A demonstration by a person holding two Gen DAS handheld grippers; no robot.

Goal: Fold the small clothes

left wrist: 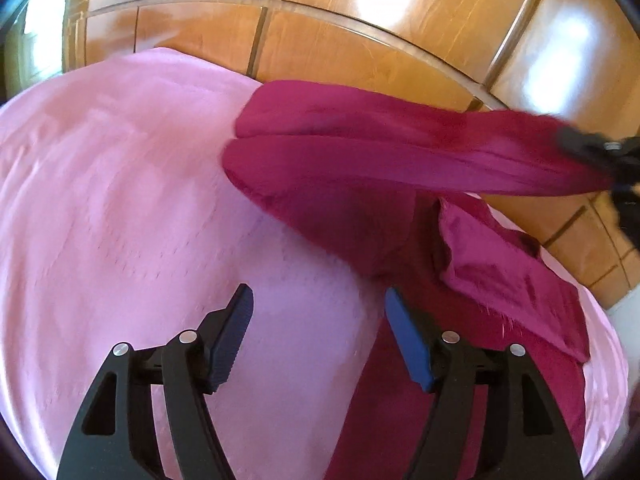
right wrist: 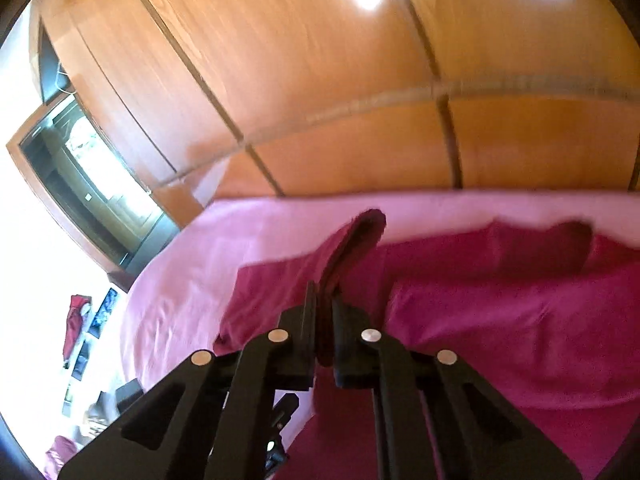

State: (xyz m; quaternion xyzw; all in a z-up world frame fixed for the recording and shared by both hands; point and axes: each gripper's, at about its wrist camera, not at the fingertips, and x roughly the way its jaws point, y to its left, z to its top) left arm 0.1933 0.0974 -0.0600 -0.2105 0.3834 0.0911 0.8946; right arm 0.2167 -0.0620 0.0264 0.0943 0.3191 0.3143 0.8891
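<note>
A magenta garment (left wrist: 360, 168) lies crumpled on the pink bedsheet (left wrist: 120, 200). One long part of it is pulled up and out to the right, where my right gripper (left wrist: 592, 152) holds its end. In the right wrist view the right gripper (right wrist: 324, 294) is shut on a fold of the magenta garment (right wrist: 500, 320), which sticks up past the fingertips. My left gripper (left wrist: 319, 294) hangs open above the sheet at the garment's left edge. Only sheet shows between its jaws, and its right finger (left wrist: 408, 340) is over the cloth.
Wooden wardrobe doors (left wrist: 360, 40) stand close behind the bed. Tiled floor (left wrist: 592, 248) shows past the bed's right edge. In the right wrist view a doorway (right wrist: 92, 192) and bright wall are at the left, with the pink sheet (right wrist: 192, 280) stretching leftward.
</note>
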